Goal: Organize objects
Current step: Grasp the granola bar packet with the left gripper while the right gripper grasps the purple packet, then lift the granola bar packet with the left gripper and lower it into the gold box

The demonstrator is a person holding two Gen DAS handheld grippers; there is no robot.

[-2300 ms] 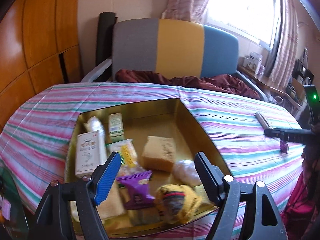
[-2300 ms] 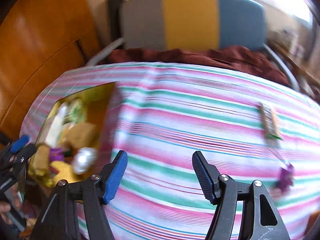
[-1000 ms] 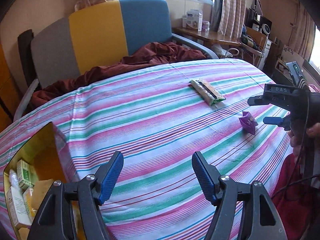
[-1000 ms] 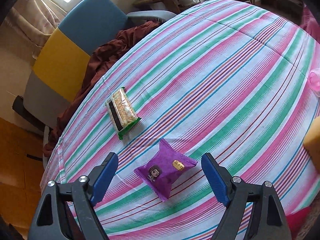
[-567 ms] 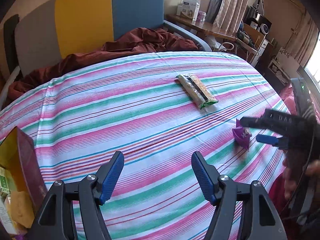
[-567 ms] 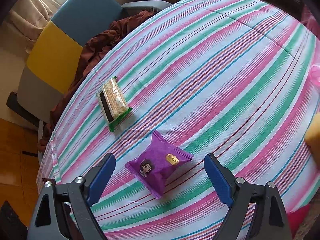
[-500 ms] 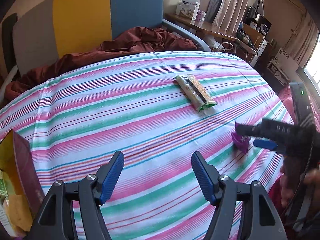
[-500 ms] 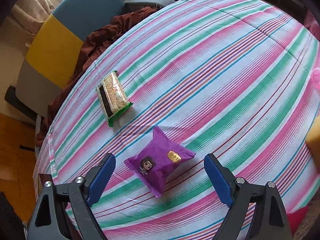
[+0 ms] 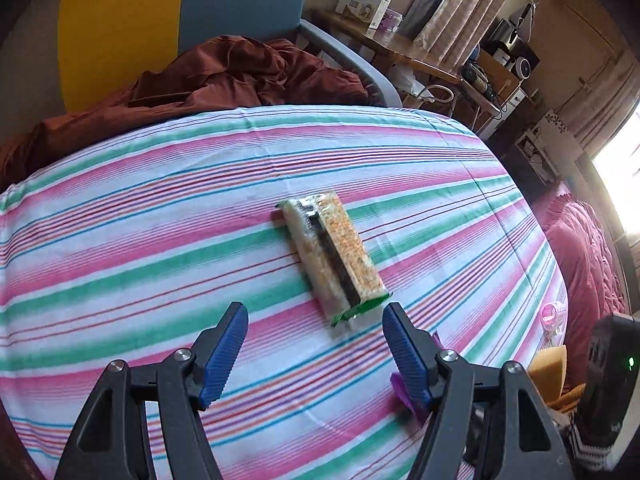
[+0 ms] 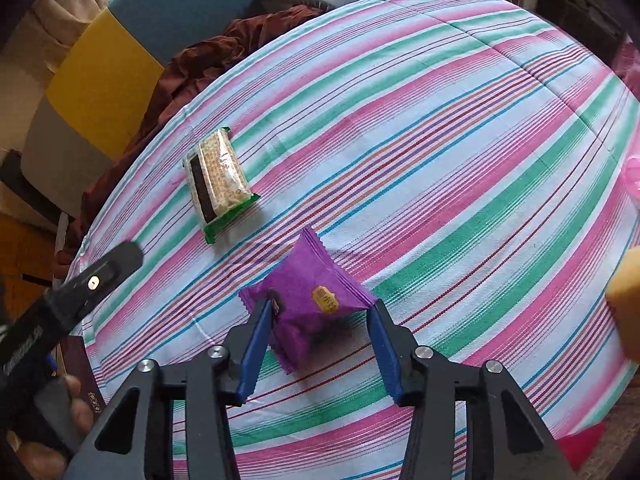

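A purple snack packet (image 10: 310, 300) lies on the striped tablecloth (image 10: 440, 128). My right gripper (image 10: 318, 318) is open, its blue pads on either side of the packet, close to its edges. A long cracker pack with a green end (image 9: 332, 260) lies on the cloth just ahead of my left gripper (image 9: 314, 328), which is open and empty. The cracker pack also shows in the right wrist view (image 10: 216, 182). A sliver of the purple packet (image 9: 404, 392) shows behind my left gripper's right finger.
A grey, yellow and blue chair (image 9: 120, 28) with a dark red cloth (image 9: 224, 76) stands behind the table. A yellow sponge-like block (image 10: 626, 304) is at the right edge. A dark red box corner (image 10: 82, 372) shows at lower left. A cluttered desk (image 9: 440, 64) is beyond.
My left gripper has moved up to the cracker pack. My right gripper has lowered over the purple packet and its jaws have narrowed around it.
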